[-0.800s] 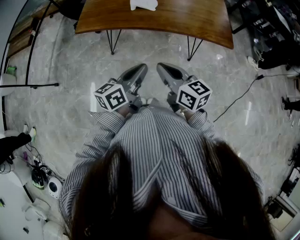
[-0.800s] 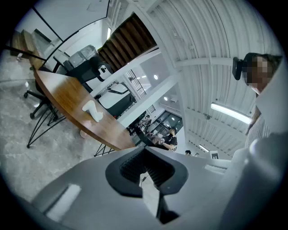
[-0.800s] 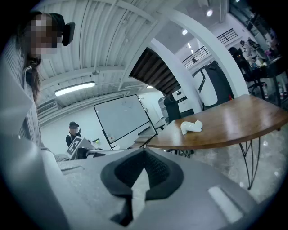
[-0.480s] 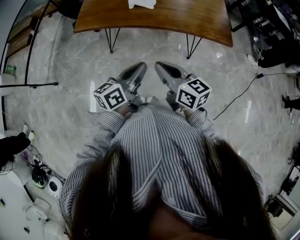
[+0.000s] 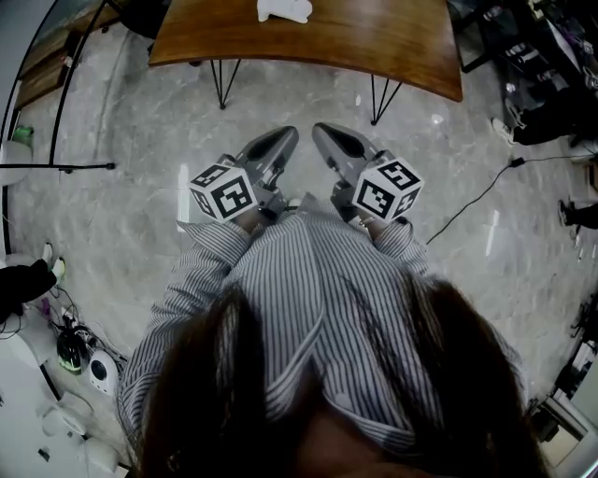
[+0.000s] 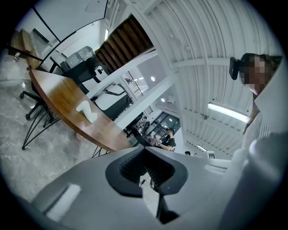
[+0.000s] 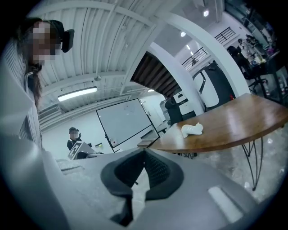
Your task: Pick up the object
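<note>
A small white object (image 5: 285, 9) lies on the wooden table (image 5: 374, 42) at the top of the head view; it also shows as the white object (image 6: 87, 111) in the left gripper view and the white object (image 7: 192, 129) in the right gripper view. My left gripper (image 5: 289, 135) and right gripper (image 5: 320, 132) are held close to my body over the floor, well short of the table. Both are shut with nothing between the jaws, tips touching: left gripper (image 6: 145, 148), right gripper (image 7: 144, 150).
The table stands on thin black hairpin legs (image 5: 224, 84) on a grey marble floor (image 5: 121, 224). A black cable (image 5: 476, 196) runs across the floor at the right. Gear and white devices (image 5: 93, 373) sit at the lower left. People stand far off in both gripper views.
Both grippers have stayed almost in place, shifting only slightly; they stay shut and empty.
</note>
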{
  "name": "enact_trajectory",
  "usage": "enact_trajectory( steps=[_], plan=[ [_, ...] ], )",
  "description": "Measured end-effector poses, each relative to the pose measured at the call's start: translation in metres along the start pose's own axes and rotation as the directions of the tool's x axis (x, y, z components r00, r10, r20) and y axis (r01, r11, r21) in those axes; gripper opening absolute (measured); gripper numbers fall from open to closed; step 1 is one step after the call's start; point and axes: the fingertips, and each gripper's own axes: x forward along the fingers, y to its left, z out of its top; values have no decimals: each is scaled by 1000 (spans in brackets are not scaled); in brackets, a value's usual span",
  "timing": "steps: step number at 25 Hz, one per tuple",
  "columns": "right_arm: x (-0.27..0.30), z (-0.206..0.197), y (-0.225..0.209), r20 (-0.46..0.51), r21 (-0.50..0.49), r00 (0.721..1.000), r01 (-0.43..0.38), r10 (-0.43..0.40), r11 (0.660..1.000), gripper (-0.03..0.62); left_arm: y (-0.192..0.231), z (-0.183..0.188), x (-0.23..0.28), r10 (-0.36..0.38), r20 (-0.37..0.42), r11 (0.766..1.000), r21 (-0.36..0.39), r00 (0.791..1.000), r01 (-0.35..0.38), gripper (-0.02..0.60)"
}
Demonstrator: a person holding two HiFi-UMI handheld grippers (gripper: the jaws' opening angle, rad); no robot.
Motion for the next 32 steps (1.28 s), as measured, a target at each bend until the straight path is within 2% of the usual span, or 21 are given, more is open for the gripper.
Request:
enact_trajectory(
  steps=[4,9,13,16,22,27,32],
  plan=[
    [-1,0,-8,3,22,1000,-5,5,1000,0,2,-6,5,5,-1,1000,-8,1000,-5,2],
    [3,-6,-21,-31,13,1000,6,-5,1000,0,11,-8,12,-5,8,998,-66,1000,5,2],
    [14,-1,-40,-39,8,999,25,-24,1000,0,27,3,23,39,18,999,-25,999,-38,2],
    [33,3,-55,-49,2,998,41,-41,999,0,44,19,34,46,27,999,15,999,-46,2],
    [83,26,-91,-54,0,997,56,-56,998,0,83,60,68,16,32,999,30,999,-17,2],
    [141,58,-126,-47,4,996,77,-77,997,0,135,114,98,34,42,999,26,999,-35,2],
    [196,96,-154,-32,-4,995,98,-98,995,0,176,168,130,29,11,999,34,1000,-29,2]
  ],
)
